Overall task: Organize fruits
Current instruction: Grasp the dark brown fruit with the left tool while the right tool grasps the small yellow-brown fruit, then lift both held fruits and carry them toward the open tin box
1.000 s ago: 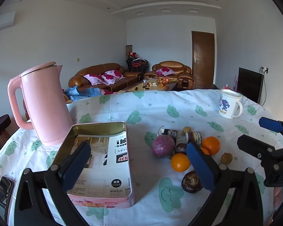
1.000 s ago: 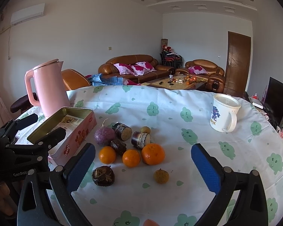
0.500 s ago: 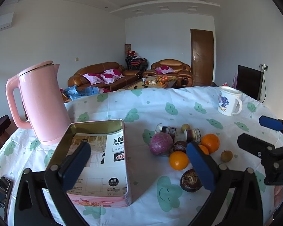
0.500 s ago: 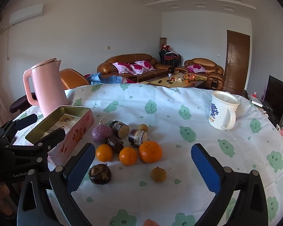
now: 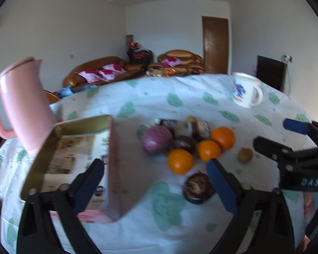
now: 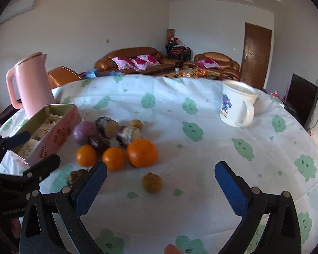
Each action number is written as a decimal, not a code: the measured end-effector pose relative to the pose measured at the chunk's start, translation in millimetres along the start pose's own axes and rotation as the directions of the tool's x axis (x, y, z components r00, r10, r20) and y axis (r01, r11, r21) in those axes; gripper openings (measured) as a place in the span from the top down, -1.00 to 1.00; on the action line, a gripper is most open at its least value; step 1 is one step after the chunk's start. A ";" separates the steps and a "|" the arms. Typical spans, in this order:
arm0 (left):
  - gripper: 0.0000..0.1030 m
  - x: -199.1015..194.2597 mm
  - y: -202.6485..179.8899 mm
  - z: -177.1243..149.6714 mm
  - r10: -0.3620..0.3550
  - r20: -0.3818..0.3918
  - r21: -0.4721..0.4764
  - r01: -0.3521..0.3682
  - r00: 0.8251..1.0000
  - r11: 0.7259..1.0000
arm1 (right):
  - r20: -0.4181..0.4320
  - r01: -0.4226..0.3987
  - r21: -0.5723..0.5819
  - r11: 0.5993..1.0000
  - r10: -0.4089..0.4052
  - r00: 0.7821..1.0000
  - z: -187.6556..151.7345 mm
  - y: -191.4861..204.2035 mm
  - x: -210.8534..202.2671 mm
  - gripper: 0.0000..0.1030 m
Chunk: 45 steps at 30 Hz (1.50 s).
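The left gripper (image 5: pixel 154 175) is standing open above the tablecloth (image 5: pixel 180 97). Its jaws have just been closing a little, and nothing is sitting between them. One blue pad is showing over the open tin (image 5: pixel 74 148), the other beside a dark round fruit (image 5: pixel 198 187). The right gripper (image 6: pixel 159 182) is also hanging open and holding nothing, with a small yellow-brown fruit (image 6: pixel 152 182) lying on the cloth between and just beyond its fingertips.

The fruits are sitting loose in a cluster on the table, right of the tin as the left wrist view shows it. Three oranges (image 6: pixel 142 152) are lying in a row nearest the grippers, touching or nearly so. Behind them are lying a purple round item (image 6: pixel 84 132) and several dark cut pieces, too blurred to identify. The tin is holding printed paper only.

A pink kettle (image 6: pixel 34 84) is standing behind the tin. A white mug (image 6: pixel 237 108) is standing well apart from the fruit.
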<state>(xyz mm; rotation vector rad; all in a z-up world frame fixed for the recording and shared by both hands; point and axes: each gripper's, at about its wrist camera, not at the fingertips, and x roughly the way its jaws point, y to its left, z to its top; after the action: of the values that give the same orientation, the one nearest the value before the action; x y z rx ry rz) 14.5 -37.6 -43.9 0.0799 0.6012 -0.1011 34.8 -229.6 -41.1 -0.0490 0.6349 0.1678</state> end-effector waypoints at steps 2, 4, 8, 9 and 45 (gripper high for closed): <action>-0.64 6.2 -6.5 -1.8 -0.041 -0.036 0.001 0.041 0.999 0.999 | -0.012 0.009 0.006 1.000 -0.009 1.000 -2.3 -4.9 2.8 -0.97; -0.41 12.5 -12.2 -3.8 -0.087 -0.076 -0.004 0.087 0.993 0.996 | -0.024 0.009 0.007 1.000 -0.009 1.000 -4.1 -7.5 4.4 -0.88; -0.36 21.7 -24.7 -6.3 -0.140 -0.133 -0.002 0.141 0.981 0.990 | -0.045 0.004 0.005 1.000 -0.004 0.999 -7.6 -11.3 9.1 -0.74; -0.32 24.2 -28.0 -6.7 -0.152 -0.148 0.000 0.154 0.977 0.988 | -0.052 0.000 0.003 1.000 0.000 0.999 -8.3 -11.1 9.8 -0.70; 0.08 20.1 -3.3 1.7 -0.115 -0.068 -0.006 0.115 0.991 0.993 | -0.228 -0.118 0.010 0.993 0.117 0.967 -11.7 -1.8 50.5 0.45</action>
<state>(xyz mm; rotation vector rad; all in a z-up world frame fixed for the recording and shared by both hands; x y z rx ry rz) 31.5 -42.5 -54.0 0.0465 0.6746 -0.2098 68.2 -225.4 -80.5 -0.0344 0.8681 0.2806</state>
